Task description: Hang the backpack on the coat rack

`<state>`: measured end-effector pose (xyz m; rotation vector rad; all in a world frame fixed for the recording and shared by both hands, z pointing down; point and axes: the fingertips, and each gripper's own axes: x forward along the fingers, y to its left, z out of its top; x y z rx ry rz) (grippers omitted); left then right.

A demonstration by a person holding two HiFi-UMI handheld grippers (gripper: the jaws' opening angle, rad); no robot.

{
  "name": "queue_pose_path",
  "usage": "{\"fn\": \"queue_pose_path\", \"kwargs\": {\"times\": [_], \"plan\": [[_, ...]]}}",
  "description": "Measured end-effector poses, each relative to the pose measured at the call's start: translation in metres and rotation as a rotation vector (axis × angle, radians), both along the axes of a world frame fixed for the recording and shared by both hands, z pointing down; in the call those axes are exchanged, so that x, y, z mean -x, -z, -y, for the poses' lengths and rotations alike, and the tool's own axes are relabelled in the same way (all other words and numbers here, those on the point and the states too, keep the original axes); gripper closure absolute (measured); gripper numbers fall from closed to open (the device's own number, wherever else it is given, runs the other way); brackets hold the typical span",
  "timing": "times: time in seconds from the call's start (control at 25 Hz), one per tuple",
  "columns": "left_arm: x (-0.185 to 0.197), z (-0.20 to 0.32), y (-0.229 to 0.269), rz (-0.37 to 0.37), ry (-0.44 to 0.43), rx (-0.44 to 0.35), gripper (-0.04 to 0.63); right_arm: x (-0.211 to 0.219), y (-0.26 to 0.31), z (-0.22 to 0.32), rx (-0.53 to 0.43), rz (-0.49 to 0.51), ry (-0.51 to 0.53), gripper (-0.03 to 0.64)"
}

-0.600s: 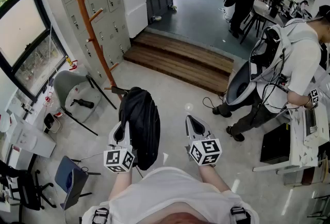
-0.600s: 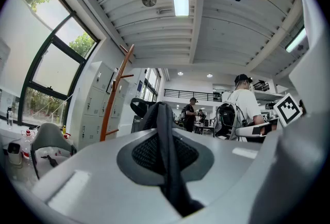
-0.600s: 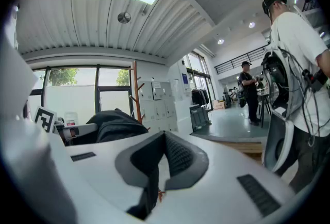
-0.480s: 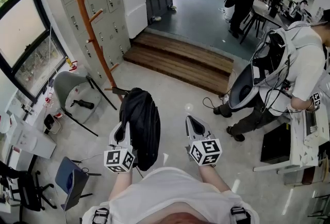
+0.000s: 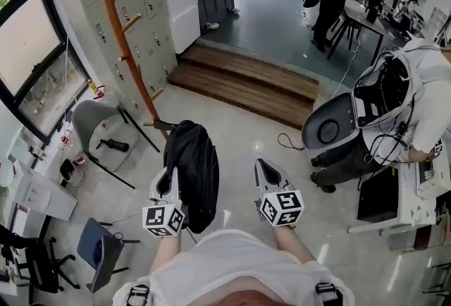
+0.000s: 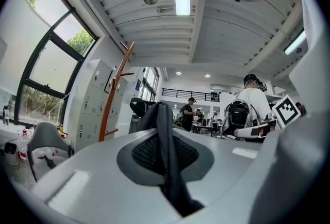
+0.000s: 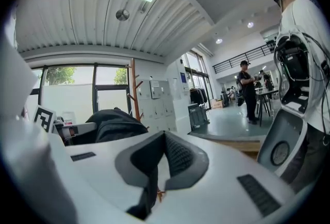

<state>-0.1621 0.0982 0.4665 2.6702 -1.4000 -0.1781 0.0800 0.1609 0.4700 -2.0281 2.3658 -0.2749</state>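
Partly the backpack point(image 5: 192, 170), clamped in the left tongs point(image 5: 169, 175), hides the coat rack point(image 5: 124, 37).

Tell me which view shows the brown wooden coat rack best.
The head view: the brown wooden coat rack stands almost whole beside grey metal lockers. The left gripper view shows its upper pole and pegs; the right gripper view only a thin, distant top.
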Motion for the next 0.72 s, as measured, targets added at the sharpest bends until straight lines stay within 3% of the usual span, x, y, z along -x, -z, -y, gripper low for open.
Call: {"fn": "queue_pose_path", "kwargs": {"times": [0.72], "plan": [[0.016, 0.052, -0.01, 0.004, -0.109, -0.004, 0.566, 0.032, -0.018, 0.041, 0.039, -0.001, -0.055, 0.607]]}}
